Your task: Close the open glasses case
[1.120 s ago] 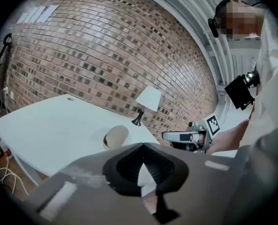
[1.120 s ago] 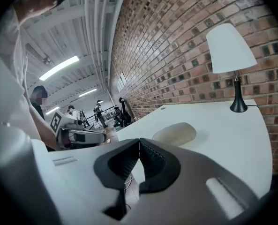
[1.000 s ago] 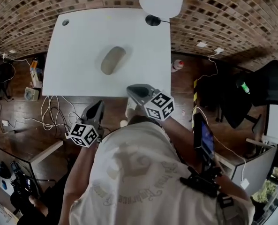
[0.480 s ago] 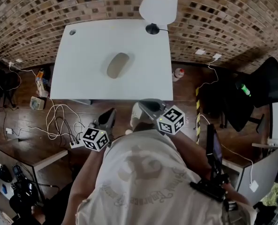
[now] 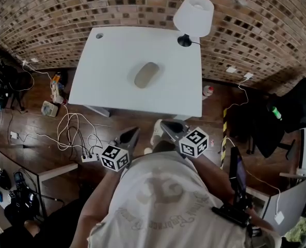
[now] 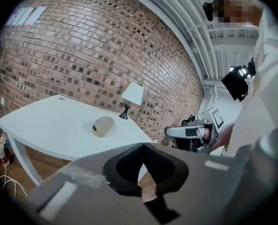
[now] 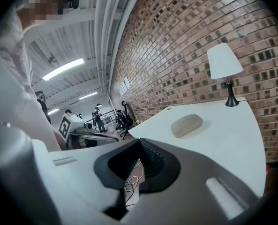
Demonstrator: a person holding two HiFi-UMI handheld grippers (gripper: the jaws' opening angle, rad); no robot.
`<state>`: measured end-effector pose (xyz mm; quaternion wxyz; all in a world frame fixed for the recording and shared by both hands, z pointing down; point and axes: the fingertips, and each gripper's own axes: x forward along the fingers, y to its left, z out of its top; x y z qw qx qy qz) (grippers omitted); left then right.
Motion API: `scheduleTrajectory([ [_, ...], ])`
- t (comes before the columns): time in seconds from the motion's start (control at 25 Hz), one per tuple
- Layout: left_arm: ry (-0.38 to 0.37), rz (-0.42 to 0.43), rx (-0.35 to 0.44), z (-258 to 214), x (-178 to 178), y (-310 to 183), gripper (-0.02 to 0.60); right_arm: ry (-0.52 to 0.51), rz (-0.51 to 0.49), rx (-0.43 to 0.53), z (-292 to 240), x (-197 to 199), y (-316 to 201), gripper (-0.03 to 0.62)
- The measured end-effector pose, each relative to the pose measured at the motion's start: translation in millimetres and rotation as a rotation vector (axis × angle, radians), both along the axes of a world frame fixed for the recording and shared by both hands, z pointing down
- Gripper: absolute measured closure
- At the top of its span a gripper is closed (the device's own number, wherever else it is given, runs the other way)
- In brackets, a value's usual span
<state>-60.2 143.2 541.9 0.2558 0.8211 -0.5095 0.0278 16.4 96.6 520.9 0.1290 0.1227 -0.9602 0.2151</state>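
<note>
A beige oval glasses case (image 5: 146,75) lies alone in the middle of the white table (image 5: 106,81), and its lid looks down. It also shows in the left gripper view (image 6: 103,125) and the right gripper view (image 7: 186,125). Both grippers hang in front of the person's chest, short of the table's near edge and well apart from the case. My left gripper (image 5: 133,132) is shut with nothing in it (image 6: 142,144). My right gripper (image 5: 165,124) is shut and empty too (image 7: 139,139).
A white lamp (image 5: 193,15) stands at the table's far right corner against the brick wall. Cables and a power strip (image 5: 75,133) lie on the wooden floor to the left. A black chair (image 5: 297,107) stands at the right.
Both grippers have drawn back from the table's near edge toward the person, and the table now sits farther off. The case has not moved.
</note>
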Motion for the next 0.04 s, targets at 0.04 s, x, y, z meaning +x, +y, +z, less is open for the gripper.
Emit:
scheduleTrajectory([
  [0.04, 0.0, -0.001, -0.002, 0.3, -2.0, 3.5, 0.575, -0.001, -0.003, -0.002, 0.2, -3.2, 2.3, 0.586],
])
